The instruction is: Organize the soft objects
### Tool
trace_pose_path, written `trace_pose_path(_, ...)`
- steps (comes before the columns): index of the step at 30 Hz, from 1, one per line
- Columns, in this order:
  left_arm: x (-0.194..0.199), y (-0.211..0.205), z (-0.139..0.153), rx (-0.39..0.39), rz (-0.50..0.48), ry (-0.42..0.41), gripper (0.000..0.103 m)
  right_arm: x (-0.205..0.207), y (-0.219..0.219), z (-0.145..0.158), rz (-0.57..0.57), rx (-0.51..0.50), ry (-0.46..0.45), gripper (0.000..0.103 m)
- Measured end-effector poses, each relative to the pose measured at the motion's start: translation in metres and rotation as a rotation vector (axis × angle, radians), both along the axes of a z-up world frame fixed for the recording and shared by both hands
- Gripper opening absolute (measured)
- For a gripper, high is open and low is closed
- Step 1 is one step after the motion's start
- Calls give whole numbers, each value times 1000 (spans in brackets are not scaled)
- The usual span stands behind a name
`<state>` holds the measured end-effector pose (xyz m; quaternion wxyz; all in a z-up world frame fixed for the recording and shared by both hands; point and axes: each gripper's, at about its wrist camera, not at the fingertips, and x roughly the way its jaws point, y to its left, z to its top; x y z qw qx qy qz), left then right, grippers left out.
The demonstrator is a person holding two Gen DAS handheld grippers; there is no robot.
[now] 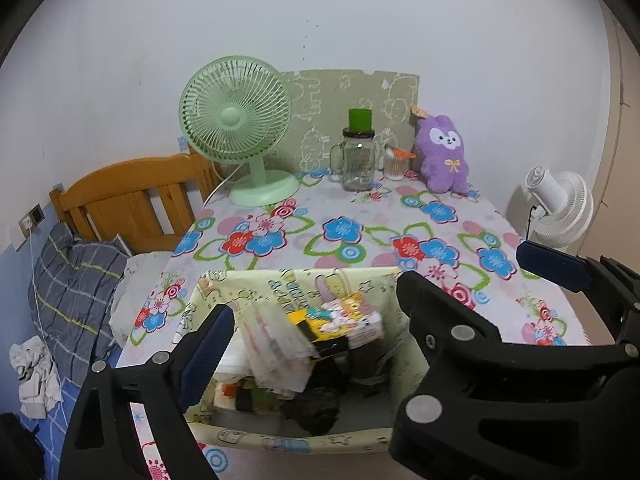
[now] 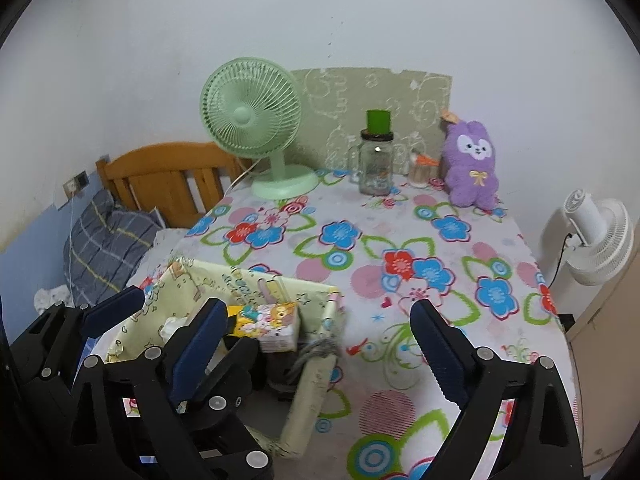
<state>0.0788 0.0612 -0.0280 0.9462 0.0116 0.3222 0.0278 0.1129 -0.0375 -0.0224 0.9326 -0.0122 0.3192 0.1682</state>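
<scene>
Nearest, the left tool [image 1: 312,324] is seen with its jaws spread wide above a pale yellow fabric bin [image 1: 256,280], and nothing is held between the blue pads. The right tool [image 2: 316,332] is likewise spread wide and empty, over the bin's right wall and the flowered cloth of the bench [image 2: 400,240].

Inside the bin a cartoon-printed tissue pack [image 1: 352,316] is seen on top, with crumpled clear plastic [image 1: 276,348] to its left and dark items below that cannot be made out.

Farther back, at the bench's far edge, a green desk fan [image 1: 236,120] is placed at the left, a glass jar with a green cap [image 1: 358,156] in the middle, and a purple plush toy [image 1: 442,152] upright at the right, against the wall. A wooden headboard [image 1: 132,196] and a plaid pillow [image 1: 76,280] are seen to the left of the bench, and a white fan [image 1: 556,208] to its right.
</scene>
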Motion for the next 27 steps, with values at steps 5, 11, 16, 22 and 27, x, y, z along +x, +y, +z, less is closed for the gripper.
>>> trace_pose_path(5,-6,-15,8,10,-8,-22,94,-8,-20,9,-30,12,-27,97)
trace_pose_path(11,-14,-32,20,8,-16,-56,96,-19,-47,20,-73,28,-61,99)
trace_pose_path(16,-23,-47,32,20,-22,-93,99,-30,-69,30,-107,46,-87,100)
trace_pose_path(22,-36,-63,41,22,-33,-127,102,-48,-95,42,-160,36,-135,101)
trace_pose_path(27,-46,-69,47,18,-28,-143,103,-60,-112,47,-201,39,-158,101)
